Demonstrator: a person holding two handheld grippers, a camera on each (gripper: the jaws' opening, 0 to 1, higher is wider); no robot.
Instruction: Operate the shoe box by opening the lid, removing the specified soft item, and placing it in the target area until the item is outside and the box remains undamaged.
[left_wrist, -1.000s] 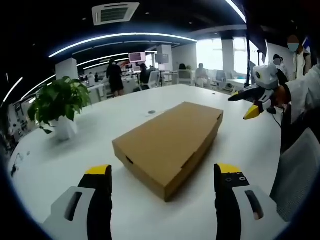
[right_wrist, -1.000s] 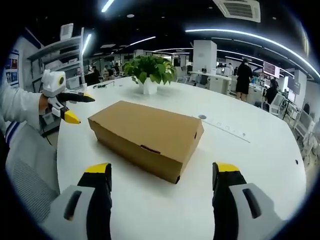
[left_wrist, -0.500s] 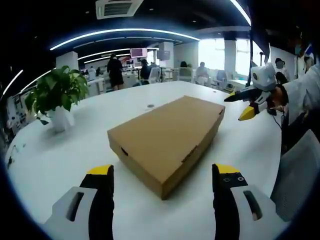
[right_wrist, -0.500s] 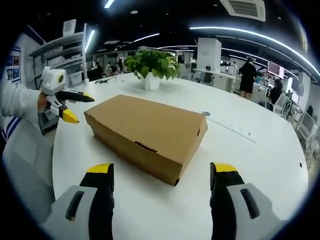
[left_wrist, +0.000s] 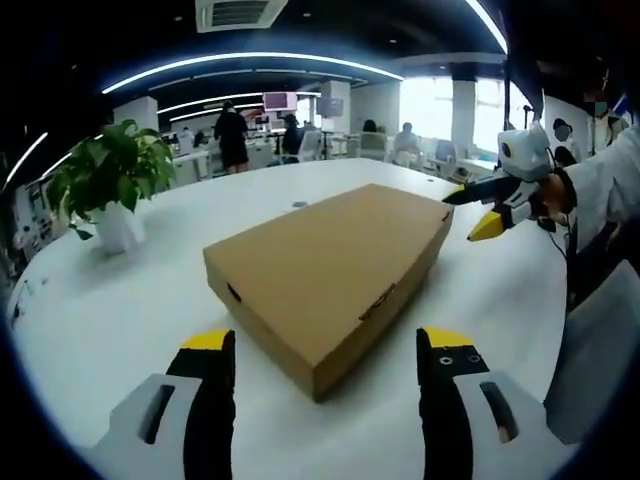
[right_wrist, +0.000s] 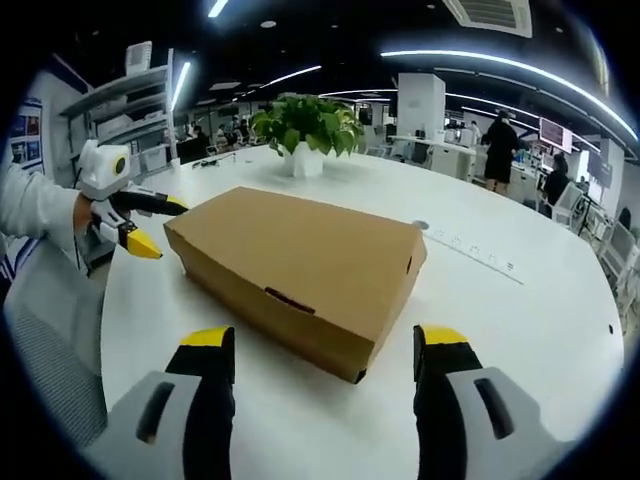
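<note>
On a large white table (left_wrist: 120, 300) we see a closed brown cardboard shoe box (left_wrist: 330, 265) lying flat, its lid down. We hold a two-jaw gripper in each hand, and both point at this box from opposite sides.

From the left gripper view, the left gripper (left_wrist: 325, 350) hovers just short of one corner of the box, its two yellow-tipped jaws spread wide apart with nothing between them but the box's near corner beyond. We also see the right gripper (left_wrist: 485, 208) coming in from the right of that view, beside the far end of the box, jaws parted and holding nothing, carried by a hand in a white sleeve (left_wrist: 610, 185).

From the right gripper view, the right gripper's jaws stand wide apart and empty, close to the box's long side wall, where a small tab slot shows. The left gripper appears at the left of that view, near the box's other end; we cannot tell whether it touches the cardboard.

A potted green plant (right_wrist: 305, 125) in a white pot stands on the table beyond the box. Behind it we see an office with desks, ceiling lights and people standing far off.
</note>
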